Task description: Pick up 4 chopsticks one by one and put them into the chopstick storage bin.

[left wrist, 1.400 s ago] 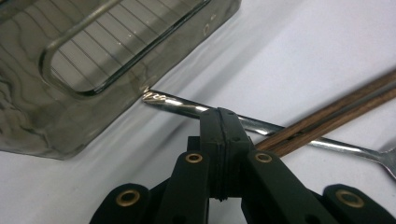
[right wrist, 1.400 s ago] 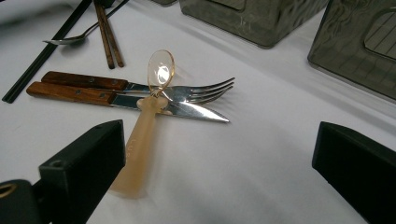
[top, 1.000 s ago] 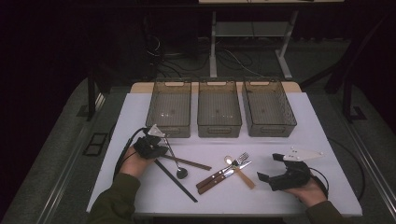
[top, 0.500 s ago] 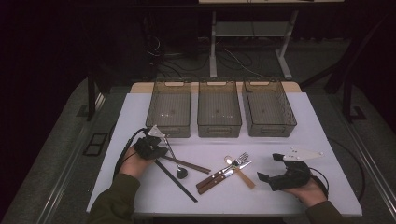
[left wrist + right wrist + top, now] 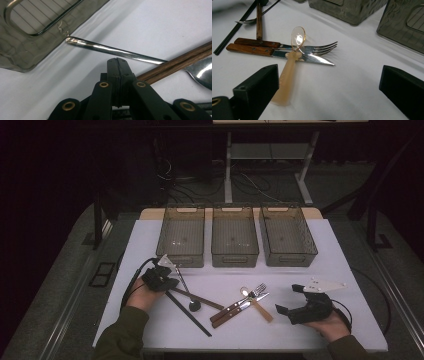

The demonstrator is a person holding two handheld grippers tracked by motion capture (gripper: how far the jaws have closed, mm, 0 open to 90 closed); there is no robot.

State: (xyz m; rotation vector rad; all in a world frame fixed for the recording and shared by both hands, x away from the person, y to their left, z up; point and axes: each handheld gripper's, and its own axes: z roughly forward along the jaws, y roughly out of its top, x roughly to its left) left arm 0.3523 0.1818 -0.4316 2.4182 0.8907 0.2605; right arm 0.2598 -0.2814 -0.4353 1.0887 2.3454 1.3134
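left gripper (image 5: 167, 279): jaws pressed together with nothing between them, resting low on the white table (image 5: 320, 255); in the left gripper view the closed tips (image 5: 117, 65) point toward the metal spoon's handle.
metal spoon (image 5: 117, 51): thin shiny handle lying just ahead of the closed tips, apart from them; its bowl (image 5: 194, 306) lies off to one side, toward the person.
brown chopsticks (image 5: 175, 65): crossing over the spoon handle just beside the tips.
black chopsticks (image 5: 189, 314): running from below the left gripper toward the table's near edge.
left bin (image 5: 183, 236): clear smoky box just beyond the spoon handle's tip; two more bins (image 5: 235, 236) (image 5: 287, 235) stand in a row beside it.
right gripper (image 5: 296, 299): jaws spread wide, holding nothing, held in the person's hand at the near right of the table.
amber plastic spoon (image 5: 288, 72): ahead of the open jaws, its handle end near the left jaw in the right gripper view, its bowl propped on the fork and knife.
fork (image 5: 312, 48) and knife (image 5: 294, 56): wooden handled, side by side, beyond the right gripper's jaws, between the two grippers.
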